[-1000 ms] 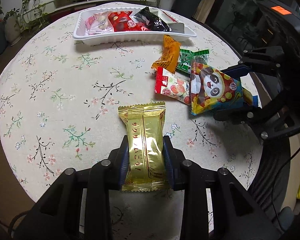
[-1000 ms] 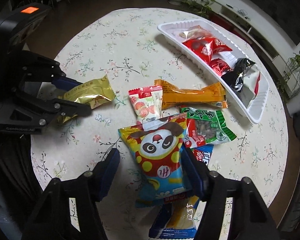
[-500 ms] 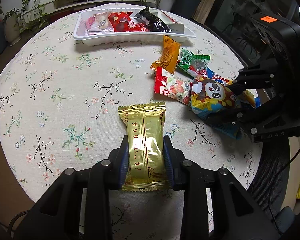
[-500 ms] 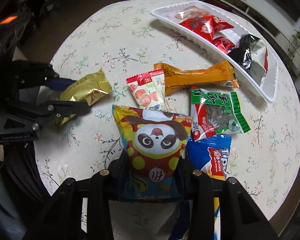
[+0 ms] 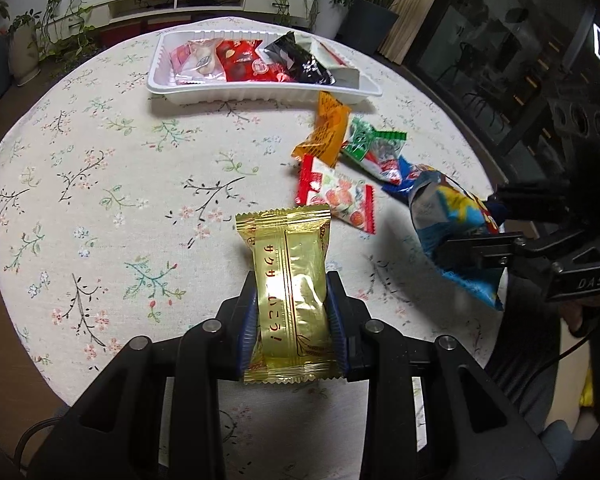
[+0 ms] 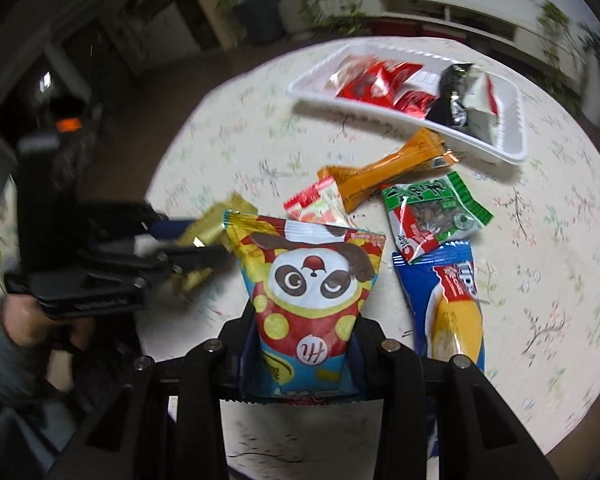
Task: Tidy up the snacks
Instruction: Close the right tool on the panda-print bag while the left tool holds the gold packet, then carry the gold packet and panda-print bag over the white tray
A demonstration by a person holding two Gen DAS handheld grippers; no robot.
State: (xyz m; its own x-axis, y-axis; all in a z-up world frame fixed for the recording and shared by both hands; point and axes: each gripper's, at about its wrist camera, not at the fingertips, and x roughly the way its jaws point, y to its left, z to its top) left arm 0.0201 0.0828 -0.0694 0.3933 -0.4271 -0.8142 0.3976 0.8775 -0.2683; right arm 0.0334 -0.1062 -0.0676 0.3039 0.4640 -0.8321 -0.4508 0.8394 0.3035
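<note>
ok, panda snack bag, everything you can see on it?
The panda snack bag is a glossy plastic pouch: yellow top with red dots, a cartoon panda face with brown ears, blue lower part and a serrated bottom seam. The right hand-held gripper is clamped on its lower sides, pinching it narrower there. In the left wrist view its blue and silvery back shows, tilted and lifted off the floral tablecloth, casting a shadow. Nothing else touches it.

A round table (image 5: 100,184) is covered by a pale cloth printed with flowering twigs. Beyond the table, a low white shelf unit (image 5: 180,0) is set along the wall, flanked by potted plants (image 5: 56,12). To the table's right, dark glazed panels (image 5: 496,52) are seen above brown flooring.
</note>
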